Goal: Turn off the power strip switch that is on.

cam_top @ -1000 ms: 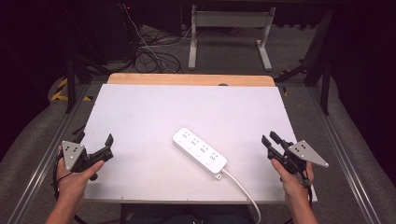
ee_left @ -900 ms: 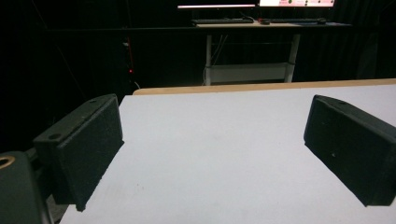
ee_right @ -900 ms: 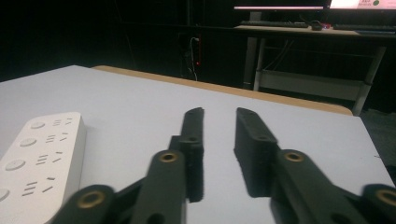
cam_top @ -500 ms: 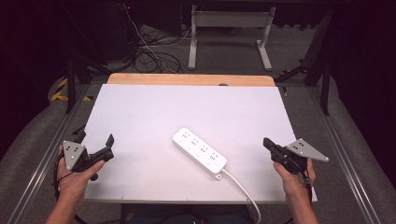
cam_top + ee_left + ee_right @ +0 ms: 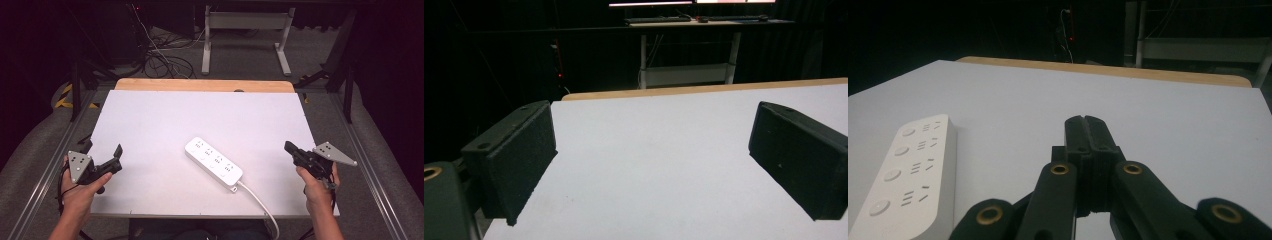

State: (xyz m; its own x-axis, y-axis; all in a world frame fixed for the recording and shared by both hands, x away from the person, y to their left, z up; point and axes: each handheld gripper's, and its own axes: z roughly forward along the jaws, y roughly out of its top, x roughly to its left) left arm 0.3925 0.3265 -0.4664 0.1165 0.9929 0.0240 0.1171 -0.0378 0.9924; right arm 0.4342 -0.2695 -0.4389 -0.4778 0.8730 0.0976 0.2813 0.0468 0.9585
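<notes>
Power strip at counter centre, both grippers clear of it.
White power strip (image 5: 213,163) lies diagonally on the counter (image 5: 150,120); left gripper (image 5: 102,159) jaws spread wide, right gripper (image 5: 290,148) jaws pressed together, empty.

White power strip (image 5: 213,163) with a white cord (image 5: 257,203), its face marked by four pale round buttons and groups of small dark socket slots. The table (image 5: 165,115) carries a white top with a light wood-coloured strip along its far edge. Left gripper (image 5: 102,150): black jaws with matt, finely textured pads, and a grey three-cornered plate dotted with small dark holes. Right gripper (image 5: 288,147): black jaws and links, brass-coloured rings at the pivots, the same grey plate. Floor (image 5: 370,150) grey; black cables (image 5: 165,62) lie behind the table, against a dark background.
</notes>
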